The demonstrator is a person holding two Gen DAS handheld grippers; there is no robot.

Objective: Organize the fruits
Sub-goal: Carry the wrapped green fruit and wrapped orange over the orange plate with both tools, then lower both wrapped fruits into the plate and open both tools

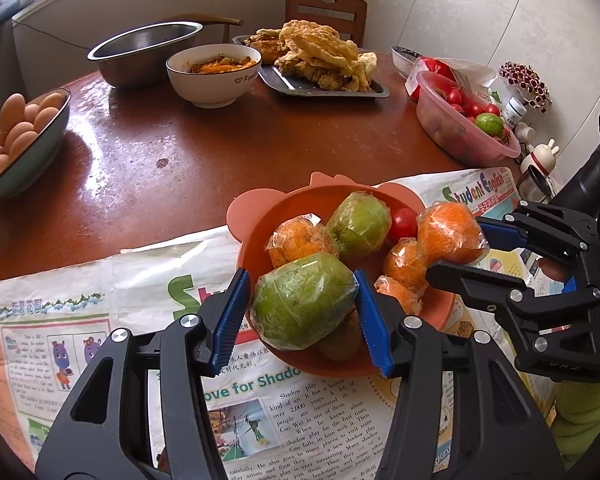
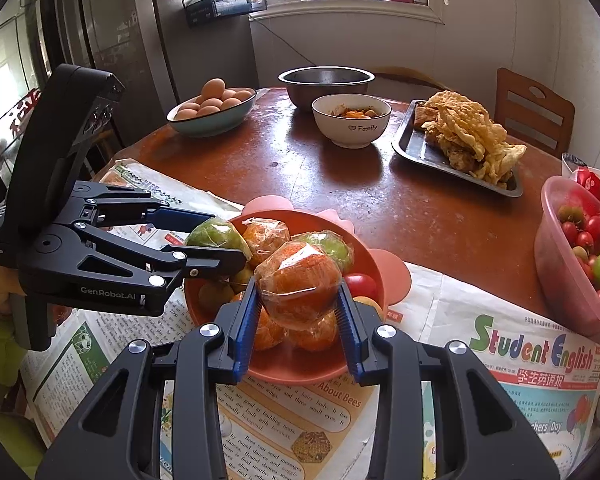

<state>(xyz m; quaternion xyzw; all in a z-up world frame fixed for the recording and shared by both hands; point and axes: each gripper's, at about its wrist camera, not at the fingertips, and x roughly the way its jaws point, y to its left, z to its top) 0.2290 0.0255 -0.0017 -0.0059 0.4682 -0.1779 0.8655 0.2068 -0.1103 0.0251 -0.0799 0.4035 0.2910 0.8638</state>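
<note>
Gripping wrapped fruit over the orange bowl (image 1: 256, 280): left gripper (image 1: 304, 304) a green one (image 1: 300, 300), right gripper (image 2: 298, 300) an orange (image 2: 298, 276).

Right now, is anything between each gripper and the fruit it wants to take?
Nothing visible. The left gripper already closes on the green fruit, and the right gripper on the orange, both above the bowl.

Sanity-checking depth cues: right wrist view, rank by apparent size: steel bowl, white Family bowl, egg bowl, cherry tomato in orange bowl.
1-2. steel bowl and egg bowl: look alike, not ranked.
3. white Family bowl.
4. cherry tomato, smallest though nearest, in the orange bowl.
</note>
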